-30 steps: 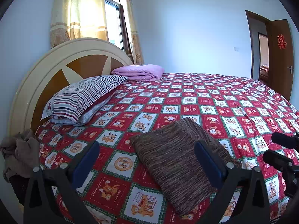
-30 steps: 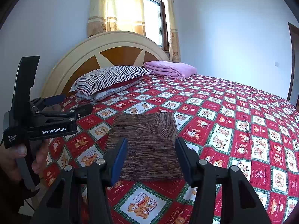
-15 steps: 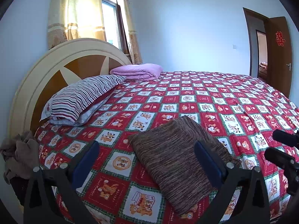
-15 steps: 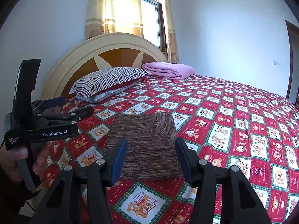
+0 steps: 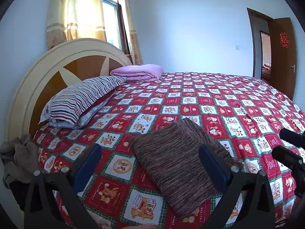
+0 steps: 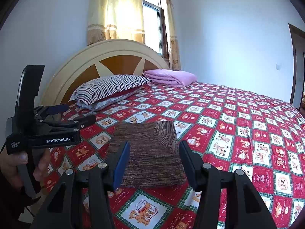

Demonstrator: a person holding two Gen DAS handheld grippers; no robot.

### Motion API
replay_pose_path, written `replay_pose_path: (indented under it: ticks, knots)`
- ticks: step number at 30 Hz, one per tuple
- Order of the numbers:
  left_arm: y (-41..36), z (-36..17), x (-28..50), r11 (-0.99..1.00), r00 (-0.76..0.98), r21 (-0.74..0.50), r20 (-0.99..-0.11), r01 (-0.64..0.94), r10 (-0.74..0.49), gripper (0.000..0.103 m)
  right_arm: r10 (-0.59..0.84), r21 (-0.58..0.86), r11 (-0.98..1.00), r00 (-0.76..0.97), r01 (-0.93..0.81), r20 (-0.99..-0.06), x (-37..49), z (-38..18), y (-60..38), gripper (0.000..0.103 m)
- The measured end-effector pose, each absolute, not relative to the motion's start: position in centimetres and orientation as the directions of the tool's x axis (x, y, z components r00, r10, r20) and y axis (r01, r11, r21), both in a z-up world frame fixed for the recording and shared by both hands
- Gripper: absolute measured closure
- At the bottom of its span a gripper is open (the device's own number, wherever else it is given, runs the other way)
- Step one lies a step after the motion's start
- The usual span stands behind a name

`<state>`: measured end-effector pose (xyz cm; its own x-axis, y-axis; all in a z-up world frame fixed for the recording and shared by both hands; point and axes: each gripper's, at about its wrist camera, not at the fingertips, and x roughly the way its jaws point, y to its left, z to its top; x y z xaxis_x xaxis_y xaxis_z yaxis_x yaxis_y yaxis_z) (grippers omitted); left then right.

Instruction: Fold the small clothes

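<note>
Left wrist view: my left gripper (image 5: 149,167) gapes wide and empty, the folded brown garment (image 5: 179,161) flat on the bedspread (image 5: 219,103) at 5 o'clock – a low pass could snag its corner

Right wrist view: right gripper (image 6: 154,161) half-open, empty, garment (image 6: 150,152) dead ahead at 12 – one-layer pinch undoes the fold
</note>
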<state>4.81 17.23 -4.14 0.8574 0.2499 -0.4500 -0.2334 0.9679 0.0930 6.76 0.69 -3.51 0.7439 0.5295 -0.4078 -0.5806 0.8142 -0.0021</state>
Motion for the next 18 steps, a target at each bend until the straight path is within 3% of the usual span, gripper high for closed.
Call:
replay_pose_path:
  ticks: [18]
  knots:
    - [18.2,-4.0,5.2,0.96,0.847,0.117,-0.452,-0.256,0.281,0.0,0.528,-0.001,0.816,0.745,-0.578,-0.407,6.5,-3.7,0.5,0.048]
